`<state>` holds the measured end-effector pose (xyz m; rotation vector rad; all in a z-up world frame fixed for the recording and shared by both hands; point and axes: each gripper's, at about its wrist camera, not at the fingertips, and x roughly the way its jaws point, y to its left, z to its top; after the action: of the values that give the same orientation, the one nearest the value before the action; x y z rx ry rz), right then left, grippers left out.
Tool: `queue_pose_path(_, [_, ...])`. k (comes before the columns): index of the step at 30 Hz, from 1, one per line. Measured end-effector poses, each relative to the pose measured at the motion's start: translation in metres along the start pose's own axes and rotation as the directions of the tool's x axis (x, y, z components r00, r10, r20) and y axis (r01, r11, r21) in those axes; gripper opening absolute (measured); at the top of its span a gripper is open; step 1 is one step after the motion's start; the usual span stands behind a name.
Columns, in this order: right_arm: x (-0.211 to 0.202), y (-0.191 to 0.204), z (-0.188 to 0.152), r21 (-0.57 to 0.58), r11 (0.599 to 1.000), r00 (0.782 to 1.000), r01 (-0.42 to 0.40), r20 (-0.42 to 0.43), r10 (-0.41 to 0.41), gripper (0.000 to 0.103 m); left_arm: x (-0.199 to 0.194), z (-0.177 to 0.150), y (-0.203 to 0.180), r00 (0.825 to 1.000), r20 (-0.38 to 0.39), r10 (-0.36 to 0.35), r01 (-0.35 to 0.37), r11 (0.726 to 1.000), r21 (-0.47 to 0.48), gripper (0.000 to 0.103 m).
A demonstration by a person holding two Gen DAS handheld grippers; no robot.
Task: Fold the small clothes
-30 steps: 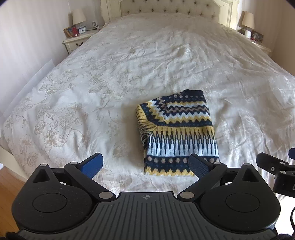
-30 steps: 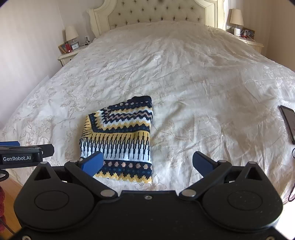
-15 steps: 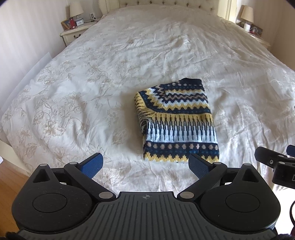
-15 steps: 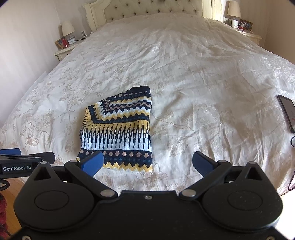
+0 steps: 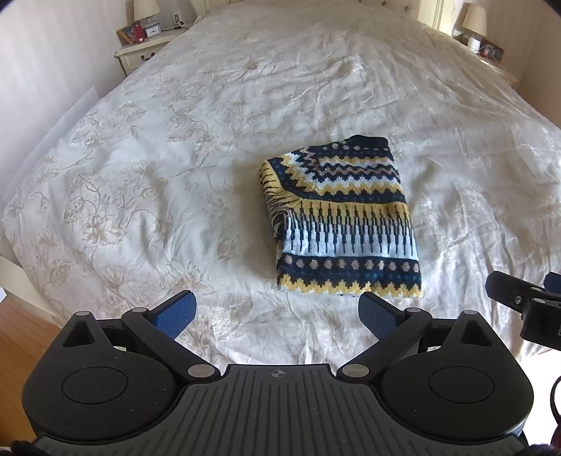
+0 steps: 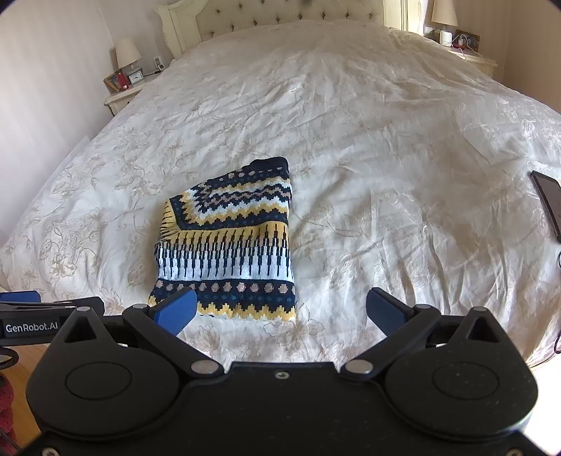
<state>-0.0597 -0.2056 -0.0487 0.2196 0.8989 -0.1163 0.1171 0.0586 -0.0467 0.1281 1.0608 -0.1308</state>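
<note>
A small knitted sweater [image 5: 343, 217] in navy, yellow and white zigzag bands lies folded into a compact rectangle on the white bed cover [image 5: 175, 158]. The same sweater [image 6: 228, 242] shows left of centre in the right wrist view. My left gripper [image 5: 277, 312] hangs open above the bed's near edge, just short of the sweater's hem, with nothing between its blue pads. My right gripper [image 6: 280, 308] is open too and holds nothing; its left pad [image 6: 175, 308] overlaps the hem's near corner in the picture. Each gripper's body shows at the edge of the other's view.
A dark phone [image 6: 548, 200] lies on the cover at the far right. Bedside tables with lamps [image 6: 126, 52] stand either side of the tufted headboard [image 6: 280, 14]. Wooden floor [image 5: 17, 322] shows off the bed's near-left corner.
Both cameras have tipped down and crept forward a little, so the folded sweater sits higher and larger in the views. The sweater has not moved. Both grippers stay open.
</note>
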Motion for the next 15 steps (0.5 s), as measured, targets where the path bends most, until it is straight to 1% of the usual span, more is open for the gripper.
queue_pose_path(15, [0.0098, -0.0012, 0.0009, 0.021, 1.000, 1.000, 0.001, -0.023, -0.001, 0.102, 0.0094, 0.0032, -0.0033, 0.999, -0.032, -0.010, 0.010, 1.000, 0.005, 0.101])
